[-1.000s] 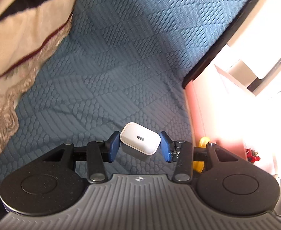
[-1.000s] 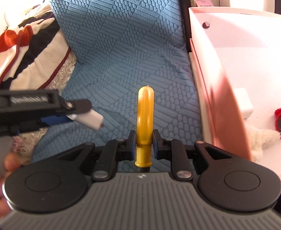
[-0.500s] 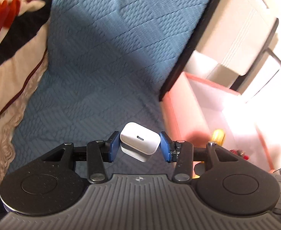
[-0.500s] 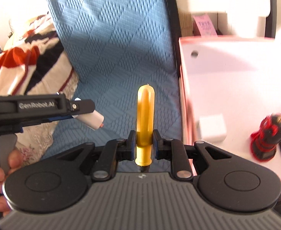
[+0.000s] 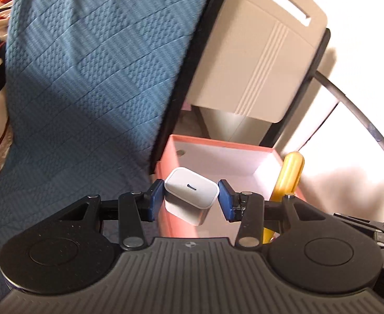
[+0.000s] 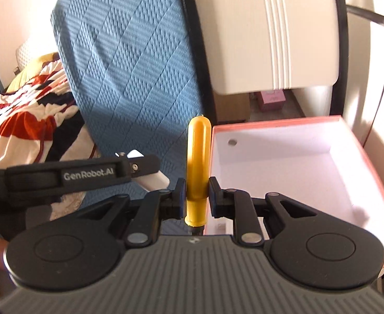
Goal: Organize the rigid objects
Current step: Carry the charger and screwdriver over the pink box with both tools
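A blue mattress [image 6: 129, 60] fills the left; a pink box [image 6: 370, 162] sits open on its right. The left gripper [image 5: 190, 200] clamps a white charger [image 5: 190, 196] above the box's near-left corner. The right gripper [image 6: 196, 193] pinches a yellow handle [image 6: 198, 157] upright beside the box's left wall.

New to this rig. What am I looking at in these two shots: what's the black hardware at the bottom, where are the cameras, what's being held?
There is no robot arm. A person carries a handheld two-finger gripper in each hand, and each gripper has a fisheye camera looking forward along its jaws, so the black hardware at the bottom is the gripper itself.

In the left wrist view, the left gripper is clamped on a white charger block.

In the right wrist view, the right gripper is clamped on a yellow handle standing upright; the left gripper shows at its left.

Ahead sits a pink box, open, with a white inside, beside a blue textured bed cover. A patterned blanket lies further left.
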